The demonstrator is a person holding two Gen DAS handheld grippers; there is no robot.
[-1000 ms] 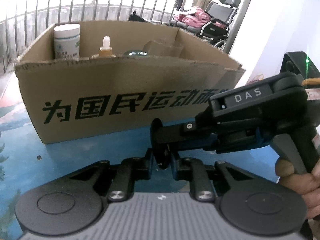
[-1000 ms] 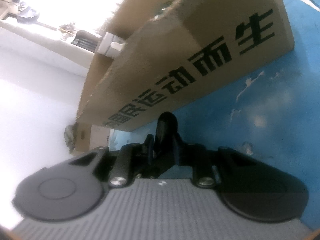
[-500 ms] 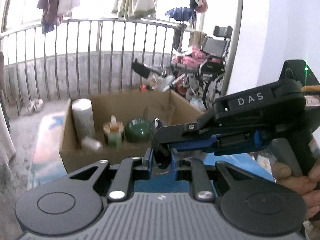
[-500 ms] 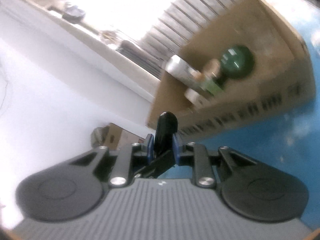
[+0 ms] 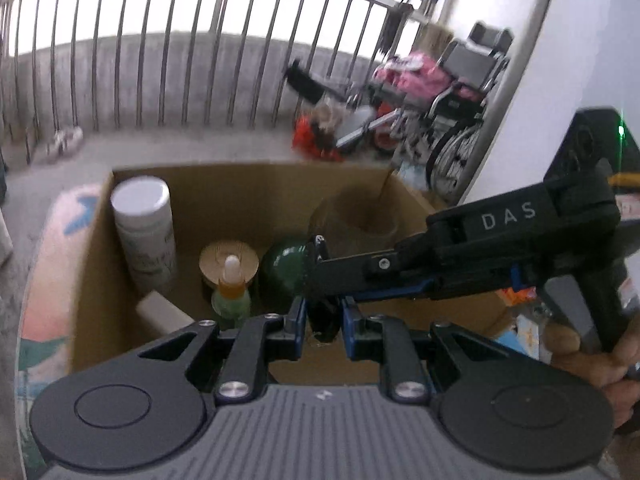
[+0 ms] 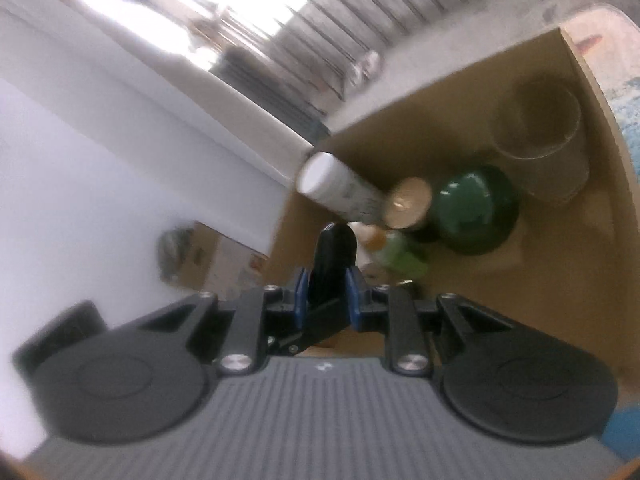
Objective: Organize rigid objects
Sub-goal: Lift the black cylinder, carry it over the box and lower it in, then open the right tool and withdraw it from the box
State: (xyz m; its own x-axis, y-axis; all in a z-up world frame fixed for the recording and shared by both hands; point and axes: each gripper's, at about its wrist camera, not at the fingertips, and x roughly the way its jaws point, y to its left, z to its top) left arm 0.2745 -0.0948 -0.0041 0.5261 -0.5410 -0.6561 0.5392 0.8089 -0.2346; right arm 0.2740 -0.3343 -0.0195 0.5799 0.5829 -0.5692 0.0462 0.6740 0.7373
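Cardboard box on the bench, now seen from above after both hands rose, holds white bottle, dropper bottle, green bowl, clear cup; left gripper and right gripper pinched shut, interlocked, carrying nothing.

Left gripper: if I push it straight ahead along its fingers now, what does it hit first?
Most likely the right gripper, whose fingers cross directly in front of the left gripper. Behind it sits the green bowl in the cardboard box. Depth is hard to judge.
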